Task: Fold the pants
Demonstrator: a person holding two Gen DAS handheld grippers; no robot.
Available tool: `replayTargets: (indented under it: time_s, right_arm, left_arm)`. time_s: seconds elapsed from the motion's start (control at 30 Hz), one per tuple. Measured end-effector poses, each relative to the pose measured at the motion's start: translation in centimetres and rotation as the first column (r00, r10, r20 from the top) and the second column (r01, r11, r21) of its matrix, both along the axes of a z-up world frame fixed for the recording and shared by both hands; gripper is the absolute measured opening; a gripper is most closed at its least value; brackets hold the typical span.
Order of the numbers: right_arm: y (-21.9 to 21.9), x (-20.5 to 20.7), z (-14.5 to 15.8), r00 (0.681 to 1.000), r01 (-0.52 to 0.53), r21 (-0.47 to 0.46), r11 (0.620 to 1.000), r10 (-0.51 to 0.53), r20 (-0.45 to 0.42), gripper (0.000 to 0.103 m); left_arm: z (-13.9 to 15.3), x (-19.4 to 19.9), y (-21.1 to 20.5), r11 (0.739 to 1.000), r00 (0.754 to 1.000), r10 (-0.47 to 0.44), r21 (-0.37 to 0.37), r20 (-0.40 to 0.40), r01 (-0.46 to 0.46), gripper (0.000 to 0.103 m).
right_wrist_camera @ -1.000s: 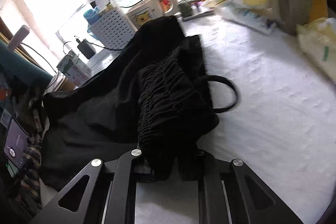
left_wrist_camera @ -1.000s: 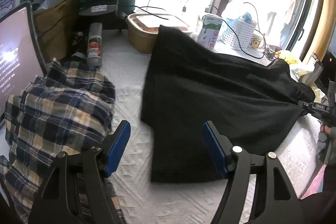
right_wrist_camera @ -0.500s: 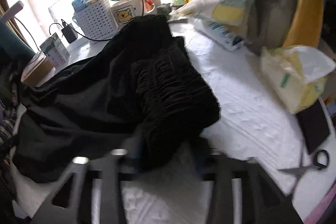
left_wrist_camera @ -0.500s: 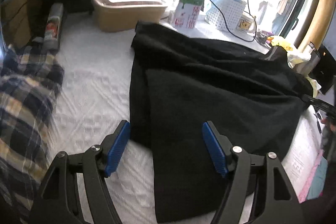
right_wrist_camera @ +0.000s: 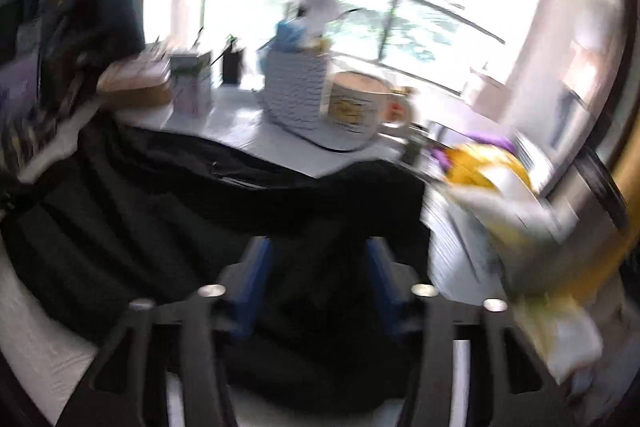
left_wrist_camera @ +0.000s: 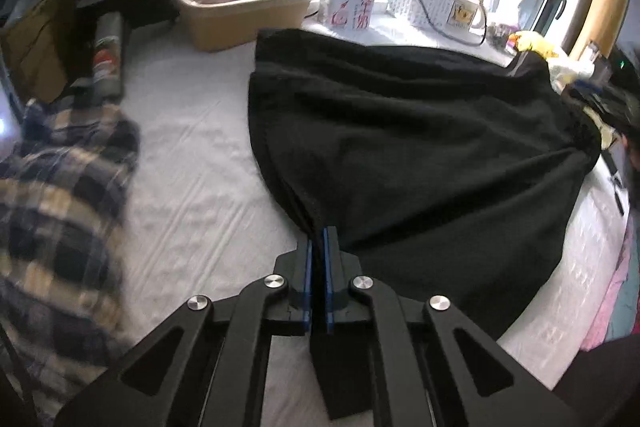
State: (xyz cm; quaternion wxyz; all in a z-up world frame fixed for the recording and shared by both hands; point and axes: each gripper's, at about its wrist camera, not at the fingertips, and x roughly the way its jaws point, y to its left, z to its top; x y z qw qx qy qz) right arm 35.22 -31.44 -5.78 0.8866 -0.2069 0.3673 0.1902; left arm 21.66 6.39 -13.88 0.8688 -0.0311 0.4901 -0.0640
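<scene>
we have the left gripper pinching the hem corner of the black pants, its jaws having just closed on the cloth, so that end can be lifted for a fold. the right gripper has jaws apart, just narrowing, dark cloth between them; contact is too blurred to judge. ahead of both jaws the pants lie spread on a white textured cover, below a bright window.

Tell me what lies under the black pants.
The black pants lie spread on a white textured cover, which shows along their edges. Whatever sits beneath their middle is hidden by the cloth. The left claw pinches their near hem.
</scene>
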Motion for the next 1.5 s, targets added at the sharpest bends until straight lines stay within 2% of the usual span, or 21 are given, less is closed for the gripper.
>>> replayTargets:
  time_s: [0.07, 0.13, 0.17, 0.2, 0.33, 0.47, 0.63, 0.77, 0.83, 0.87, 0.9, 0.93, 0.97, 1.0, 1.07, 1.23, 1.33, 1.43, 1.5]
  right_arm:
    - [1.7, 2.1, -0.6, 0.997, -0.072, -0.042, 0.996, 0.072, -0.02, 0.044]
    - [3.1, 3.6, -0.8, 0.99, -0.14, -0.074, 0.987, 0.137, -0.036, 0.044]
    - [3.9, 4.3, -1.0, 0.985, -0.169, -0.085, 0.982, 0.165, -0.051, 0.044]
    - [4.7, 5.1, -1.2, 0.979, -0.201, -0.101, 0.974, 0.194, -0.069, 0.044]
    - [7.0, 7.3, -2.1, 0.948, -0.305, -0.119, 0.945, 0.29, -0.129, 0.044]
    - [9.0, 8.9, -3.7, 0.922, -0.355, -0.121, 0.927, 0.326, -0.208, 0.044]
    - [10.1, 9.1, -4.9, 0.885, -0.419, -0.119, 0.9, 0.376, -0.273, 0.044]
    - [11.0, 9.2, -6.2, 0.854, -0.465, -0.117, 0.878, 0.41, -0.32, 0.044]
    - [11.1, 9.1, -6.4, 0.85, -0.477, -0.093, 0.874, 0.431, -0.304, 0.044]
    - [11.1, 9.1, -6.5, 0.849, -0.478, -0.089, 0.874, 0.434, -0.301, 0.044]
    - [11.0, 9.2, -6.4, 0.849, -0.477, -0.082, 0.875, 0.435, -0.3, 0.041]
    - [11.0, 9.1, -6.4, 0.843, -0.482, -0.063, 0.874, 0.443, -0.306, 0.033]
    - [11.1, 9.1, -6.4, 0.839, -0.485, -0.051, 0.873, 0.448, -0.308, 0.023]
    - [11.2, 9.0, -6.4, 0.843, -0.481, -0.052, 0.875, 0.446, -0.299, 0.02]
    - [11.4, 9.2, -6.3, 0.851, -0.472, -0.047, 0.88, 0.441, -0.285, 0.016]
    - [11.5, 11.4, -5.8, 0.894, -0.394, -0.024, 0.919, 0.377, -0.242, 0.013]
    - [11.6, 12.7, -5.8, 0.905, -0.354, 0.004, 0.935, 0.343, -0.252, 0.013]
    - [11.9, 14.0, -5.8, 0.916, -0.304, 0.039, 0.952, 0.303, -0.263, 0.013]
    - [11.8, 14.8, -5.8, 0.918, -0.283, 0.064, 0.957, 0.289, -0.272, 0.013]
  left_arm:
    - [0.6, 0.2, 0.5, 1.0, 1.0, 0.005, 0.011, -0.004, -0.005, 0.013]
    - [1.8, 0.9, 1.2, 0.998, 0.999, 0.032, 0.061, 0.026, -0.034, 0.036]
    - [2.5, 1.3, 1.5, 0.997, 0.998, 0.036, 0.06, 0.051, -0.039, 0.056]
    - [3.5, 2.0, 1.9, 0.999, 0.995, 0.032, 0.039, 0.092, -0.036, 0.061]
    - [5.1, 5.8, 1.5, 1.0, 0.987, 0.0, 0.01, 0.16, -0.001, 0.061]
    - [5.0, 10.6, -0.5, 0.996, 0.982, -0.081, -0.011, 0.171, 0.084, 0.061]
    - [3.4, 15.1, -4.5, 0.972, 0.963, -0.229, 0.08, 0.139, 0.22, 0.061]
    - [1.2, 16.7, -6.9, 0.932, 0.938, -0.341, 0.154, 0.061, 0.329, 0.061]
    - [0.2, 17.3, -7.4, 0.921, 0.932, -0.361, 0.17, 0.03, 0.352, 0.061]
    - [-0.1, 17.5, -7.3, 0.922, 0.934, -0.356, 0.173, 0.025, 0.347, 0.055]
    - [-0.2, 17.5, -7.1, 0.925, 0.935, -0.354, 0.157, 0.031, 0.345, 0.045]
    - [-0.2, 17.6, -7.0, 0.929, 0.936, -0.351, 0.14, 0.034, 0.343, 0.038]
    - [-0.2, 17.7, -6.9, 0.931, 0.938, -0.346, 0.14, 0.033, 0.338, 0.023]
    - [0.0, 17.8, -6.6, 0.934, 0.939, -0.34, 0.133, 0.043, 0.332, 0.014]
    - [0.3, 18.2, -6.3, 0.943, 0.947, -0.315, 0.137, 0.058, 0.305, 0.008]
    - [1.9, 18.6, -5.0, 0.96, 0.956, -0.261, 0.137, 0.135, 0.243, 0.007]
    - [2.8, 18.8, -4.2, 0.968, 0.957, -0.239, 0.115, 0.162, 0.222, 0.007]
    - [2.9, 18.6, -4.1, 0.968, 0.956, -0.249, 0.064, 0.156, 0.242, 0.008]
    - [2.5, 18.4, -4.5, 0.962, 0.953, -0.271, 0.067, 0.139, 0.264, 0.008]
